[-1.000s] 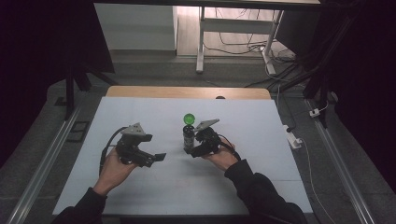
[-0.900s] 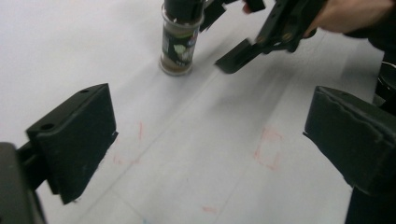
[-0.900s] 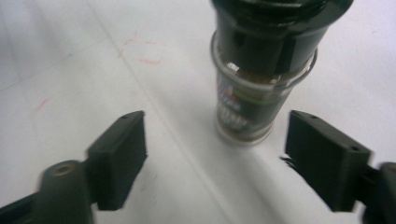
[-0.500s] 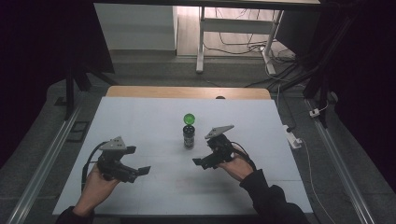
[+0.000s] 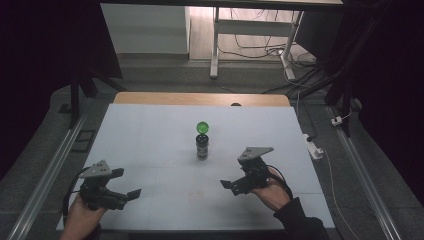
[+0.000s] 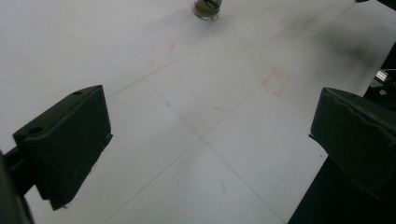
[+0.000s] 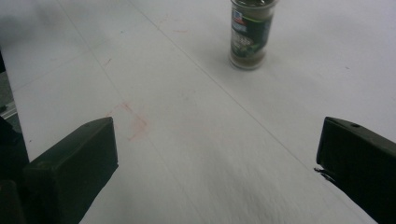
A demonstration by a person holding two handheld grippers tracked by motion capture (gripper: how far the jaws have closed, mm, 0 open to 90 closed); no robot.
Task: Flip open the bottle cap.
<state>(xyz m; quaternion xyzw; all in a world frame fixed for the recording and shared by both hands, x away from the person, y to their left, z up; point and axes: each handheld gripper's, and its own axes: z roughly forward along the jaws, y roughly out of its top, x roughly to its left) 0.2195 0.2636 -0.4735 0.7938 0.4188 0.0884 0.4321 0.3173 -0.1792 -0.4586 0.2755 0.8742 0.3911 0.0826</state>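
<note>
The spice jar (image 5: 202, 146) is standing upright mid-tabletop (image 5: 150, 130), a green ball (image 5: 202, 127) resting on its cap. The right gripper (image 5: 231, 184), jaws spread and just opened, empty, is sitting nearer it than the spread left gripper (image 5: 131, 194).

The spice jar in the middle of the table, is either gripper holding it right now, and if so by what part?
Nothing is held. The spice jar stands alone; the left gripper and right gripper are both open and apart from it.
</note>
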